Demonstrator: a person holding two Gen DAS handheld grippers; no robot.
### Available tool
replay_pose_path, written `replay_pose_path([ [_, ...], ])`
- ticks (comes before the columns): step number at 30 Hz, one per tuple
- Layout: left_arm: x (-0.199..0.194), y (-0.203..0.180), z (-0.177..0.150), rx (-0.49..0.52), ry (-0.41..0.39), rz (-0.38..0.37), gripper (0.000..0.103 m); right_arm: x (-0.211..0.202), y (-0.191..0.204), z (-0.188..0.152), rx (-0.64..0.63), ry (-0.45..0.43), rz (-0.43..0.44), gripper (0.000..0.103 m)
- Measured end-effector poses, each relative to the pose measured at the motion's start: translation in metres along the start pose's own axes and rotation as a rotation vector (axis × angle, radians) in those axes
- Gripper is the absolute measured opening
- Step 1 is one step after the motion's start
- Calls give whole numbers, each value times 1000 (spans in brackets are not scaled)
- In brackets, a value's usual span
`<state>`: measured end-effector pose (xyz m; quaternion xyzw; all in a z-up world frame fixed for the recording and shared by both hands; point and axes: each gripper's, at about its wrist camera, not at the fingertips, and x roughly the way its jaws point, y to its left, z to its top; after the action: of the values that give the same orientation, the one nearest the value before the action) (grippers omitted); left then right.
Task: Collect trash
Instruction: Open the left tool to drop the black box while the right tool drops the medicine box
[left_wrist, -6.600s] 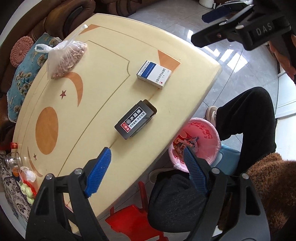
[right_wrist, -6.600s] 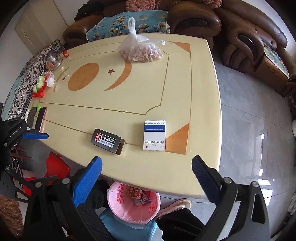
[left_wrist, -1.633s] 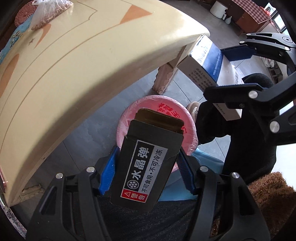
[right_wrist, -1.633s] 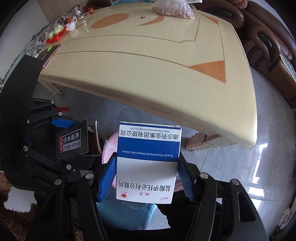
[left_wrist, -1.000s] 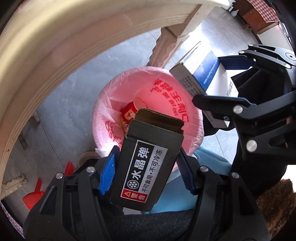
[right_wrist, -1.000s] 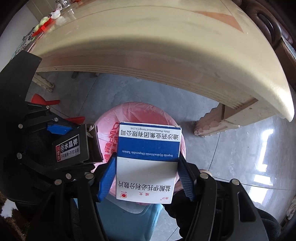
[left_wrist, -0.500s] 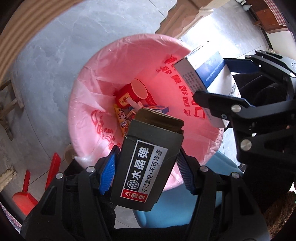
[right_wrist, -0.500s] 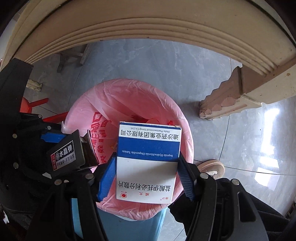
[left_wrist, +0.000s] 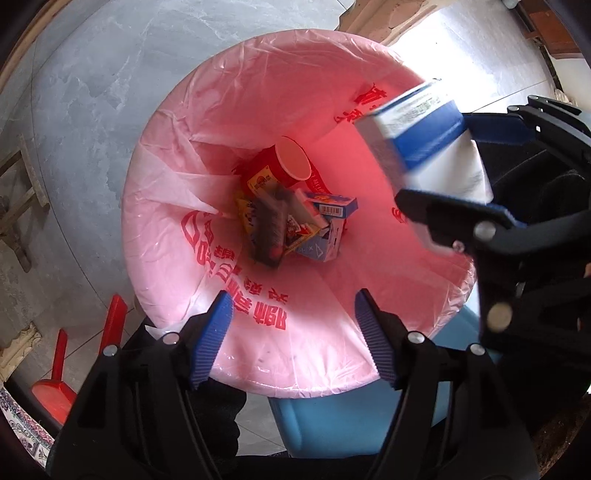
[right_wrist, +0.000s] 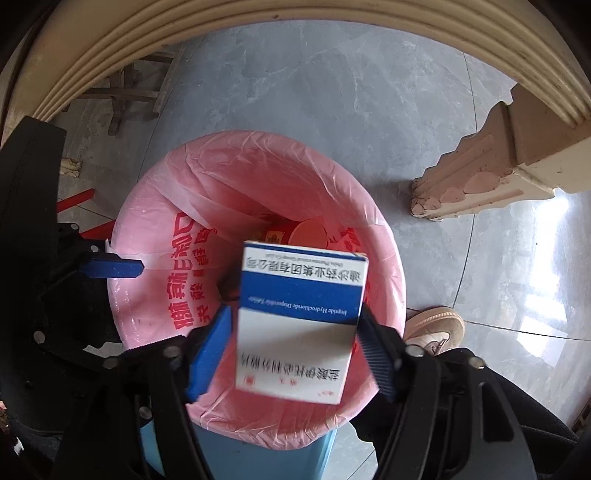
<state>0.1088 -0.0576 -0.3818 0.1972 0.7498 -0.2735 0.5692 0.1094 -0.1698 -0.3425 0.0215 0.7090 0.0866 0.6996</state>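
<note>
Both grippers hang over a blue bin with a pink bag liner (left_wrist: 166, 206) (right_wrist: 155, 229). My left gripper (left_wrist: 291, 306) has its jaws opening with nothing between them. The black box (left_wrist: 269, 232) is a blur below them, dropping onto the trash in the bin. My right gripper (right_wrist: 291, 321) also has its jaws opening. The blue and white medicine box (right_wrist: 299, 325) (left_wrist: 424, 147) is still between them, blurred and tilted, and it stands clear of the left pad (right_wrist: 208, 350).
A red paper cup (left_wrist: 284, 166) and small cartons (left_wrist: 325, 229) lie at the bottom of the bin. The cream table's edge (right_wrist: 295, 22) arches overhead, with its leg (right_wrist: 498, 166) on the right. A person's shoe (right_wrist: 436, 328) and a red dustpan (left_wrist: 55, 384) flank the bin.
Both grippers sank closer to the bin. The left jaws spread and the black box left them and fell in. The right jaws widened and the medicine box started to slip.
</note>
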Motion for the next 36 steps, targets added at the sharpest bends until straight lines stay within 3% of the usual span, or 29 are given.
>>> replay_pose_path([
  [3, 0, -1, 0, 0, 2, 5, 68, 1, 2, 0, -7, -1, -10, 78],
  [17, -5, -5, 1, 0, -3, 9, 68, 7, 2, 0, -11, 20, -33, 78],
  [26, -14, -7, -2, -9, -27, 48, 68, 3, -1, -6, -3, 2, -93, 78],
  [33, -44, -7, -14, -84, -105, 106, 68, -25, -3, -18, 38, -55, -102, 79],
  [36, -64, -15, -23, -136, -176, 156, 68, -46, -3, -27, 60, -113, -105, 87],
])
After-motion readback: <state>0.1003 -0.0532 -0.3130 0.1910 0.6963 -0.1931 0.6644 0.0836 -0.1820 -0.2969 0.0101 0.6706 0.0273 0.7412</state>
